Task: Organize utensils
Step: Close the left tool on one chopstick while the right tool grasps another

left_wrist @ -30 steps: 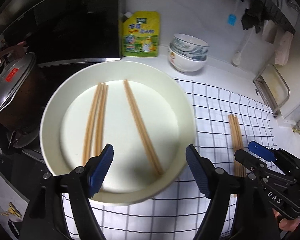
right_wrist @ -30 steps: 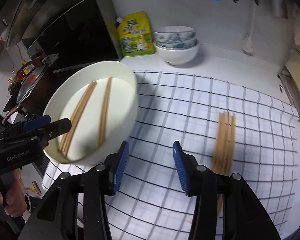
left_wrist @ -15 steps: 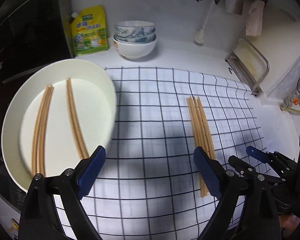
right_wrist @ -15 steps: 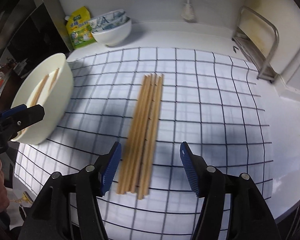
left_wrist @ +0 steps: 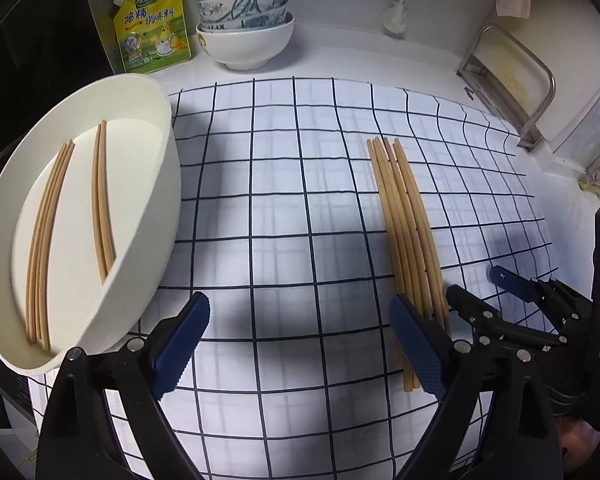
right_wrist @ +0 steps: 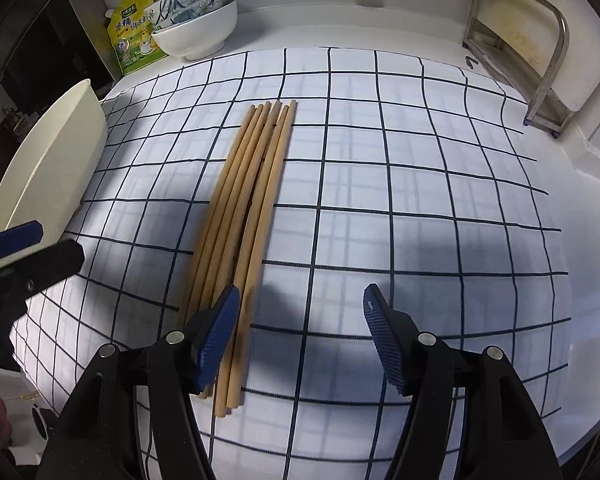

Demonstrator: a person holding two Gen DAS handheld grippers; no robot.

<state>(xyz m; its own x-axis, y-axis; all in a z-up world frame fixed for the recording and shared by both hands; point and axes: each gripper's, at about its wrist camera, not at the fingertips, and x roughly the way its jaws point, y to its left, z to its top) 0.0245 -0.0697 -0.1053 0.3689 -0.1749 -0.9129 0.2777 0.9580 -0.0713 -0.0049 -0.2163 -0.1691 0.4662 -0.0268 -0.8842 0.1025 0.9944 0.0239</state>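
Several wooden chopsticks (left_wrist: 404, 220) lie bundled on a checked cloth (left_wrist: 280, 180). A white deep plate (left_wrist: 156, 208) at the cloth's left edge holds two more pairs (left_wrist: 44, 240) (left_wrist: 102, 208). My left gripper (left_wrist: 300, 340) hangs wide open above bare cloth between plate and bundle, its right finger over the bundle's near end. My right gripper (right_wrist: 300, 316) has its jaws opening with nothing pressed between the pads. Its left finger covers the near ends of the bundle (right_wrist: 248, 200). Each gripper shows in the other view: the right (left_wrist: 480, 286), the left (right_wrist: 40, 248).
Stacked bowls (left_wrist: 246, 36) and a yellow seasoning pouch (left_wrist: 152, 28) stand against the back wall. A metal rack (left_wrist: 508, 80) stands at the back right, with a brush (left_wrist: 394, 16) hanging on the wall. A dark stove area lies left of the plate (right_wrist: 52, 168).
Both views have swung right from the plate to the cloth and sunk closer to it. The bundle now sits near both grippers. Both pairs of jaws stand wider apart.
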